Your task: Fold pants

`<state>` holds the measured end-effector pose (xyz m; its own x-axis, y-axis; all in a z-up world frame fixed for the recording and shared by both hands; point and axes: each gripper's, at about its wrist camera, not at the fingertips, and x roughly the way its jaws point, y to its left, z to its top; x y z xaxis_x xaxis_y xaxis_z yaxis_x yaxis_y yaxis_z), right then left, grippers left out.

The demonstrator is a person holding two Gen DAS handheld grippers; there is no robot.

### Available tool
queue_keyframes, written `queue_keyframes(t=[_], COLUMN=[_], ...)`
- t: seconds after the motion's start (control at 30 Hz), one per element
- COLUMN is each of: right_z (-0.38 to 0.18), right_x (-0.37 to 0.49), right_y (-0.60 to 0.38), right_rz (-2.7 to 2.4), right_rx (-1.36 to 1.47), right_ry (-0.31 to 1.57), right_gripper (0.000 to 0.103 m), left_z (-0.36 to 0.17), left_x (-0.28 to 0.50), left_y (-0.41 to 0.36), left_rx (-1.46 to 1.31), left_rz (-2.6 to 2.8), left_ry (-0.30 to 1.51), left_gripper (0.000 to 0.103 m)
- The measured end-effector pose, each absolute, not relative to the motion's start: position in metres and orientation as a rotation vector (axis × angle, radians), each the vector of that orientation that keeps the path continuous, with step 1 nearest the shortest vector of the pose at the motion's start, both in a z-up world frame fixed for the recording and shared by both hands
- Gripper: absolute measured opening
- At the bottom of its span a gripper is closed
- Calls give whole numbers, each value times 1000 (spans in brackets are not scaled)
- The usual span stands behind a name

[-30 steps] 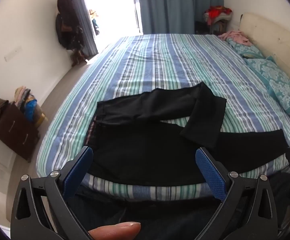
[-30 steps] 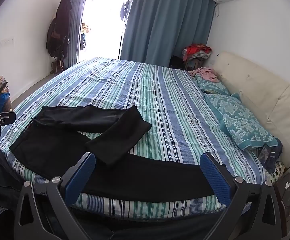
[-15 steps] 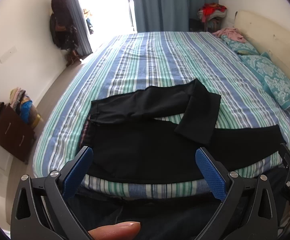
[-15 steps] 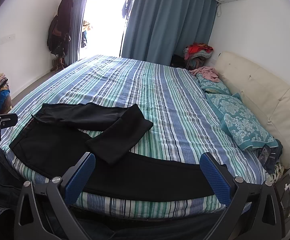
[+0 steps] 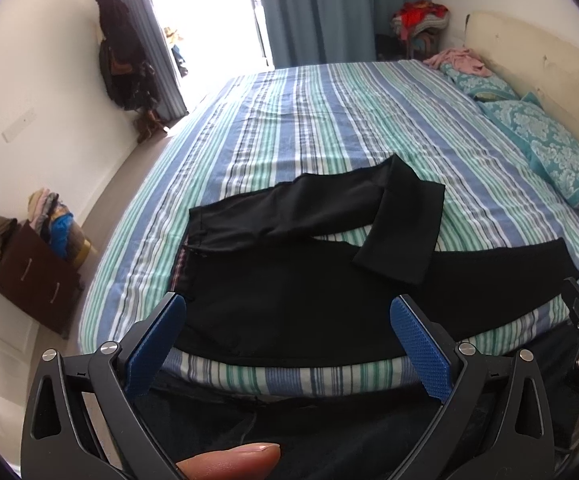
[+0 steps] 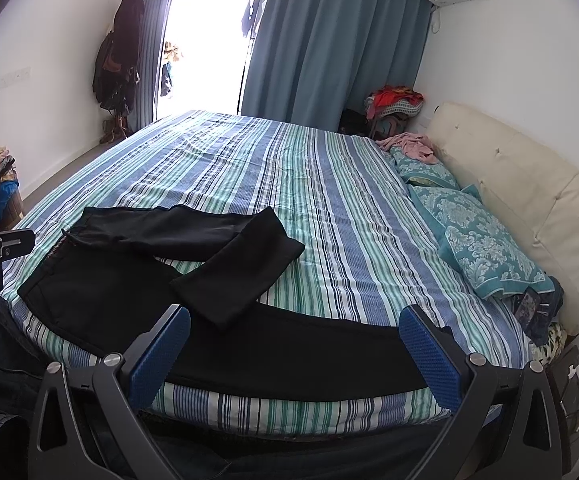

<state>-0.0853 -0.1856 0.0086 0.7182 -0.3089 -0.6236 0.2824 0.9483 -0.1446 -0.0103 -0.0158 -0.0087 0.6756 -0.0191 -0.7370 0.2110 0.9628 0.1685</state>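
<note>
Left gripper [image 5: 287,340] and right gripper [image 6: 295,350]: both spread wide, empty, above bed [image 6: 329,184] edge. Black pants [image 6: 129,292] flat below, far leg bent back over near one.

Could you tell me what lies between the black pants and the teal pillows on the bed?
Only bare striped sheet separates the black pants from the teal pillows; the right wrist view shows it best.

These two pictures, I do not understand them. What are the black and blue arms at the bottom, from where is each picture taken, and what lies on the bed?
There is no robot. A person holds one hand-held gripper in each hand, and each carries a camera looking forward between its two blue-padded fingers. The left gripper gives one picture, the right gripper the other. Both are open and hold nothing. Black pants lie on the striped bed, one leg bent back over itself. A fingertip shows at the bottom of the left view.
</note>
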Motion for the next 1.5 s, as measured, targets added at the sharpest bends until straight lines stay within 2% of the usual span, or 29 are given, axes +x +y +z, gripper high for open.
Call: queue_keyframes(t=[0.53, 0.87, 1.17, 1.23, 1.33, 1.4, 1.5], right_z=[9, 9, 3, -16, -75, -105, -139], right_x=[-90, -94, -98, -80, -37, -21, 13], right_y=[-185, -178, -171, -176, -189, -191, -176], right_rz=[-328, -319, -252, -193, -135, -100, 35], right_rx=[-44, -51, -34, 29, 132, 140, 7], right_ry=[693, 680, 497, 556, 812, 856, 901], right_gripper=[103, 103, 103, 103, 103, 103, 103], left_z=[-2, -9, -39, -50, -74, -90, -108], left_x=[-18, -12, 17, 27, 46, 57, 66], left_y=[-16, -6, 15, 20, 25, 31, 40], left_rx=[274, 208, 119, 132, 203, 217, 183], left_rz=[-130, -159, -143, -116, -75, -60, -52], left_ry=[788, 855, 902, 889, 913, 954, 985], left_gripper=[103, 103, 103, 103, 103, 103, 103])
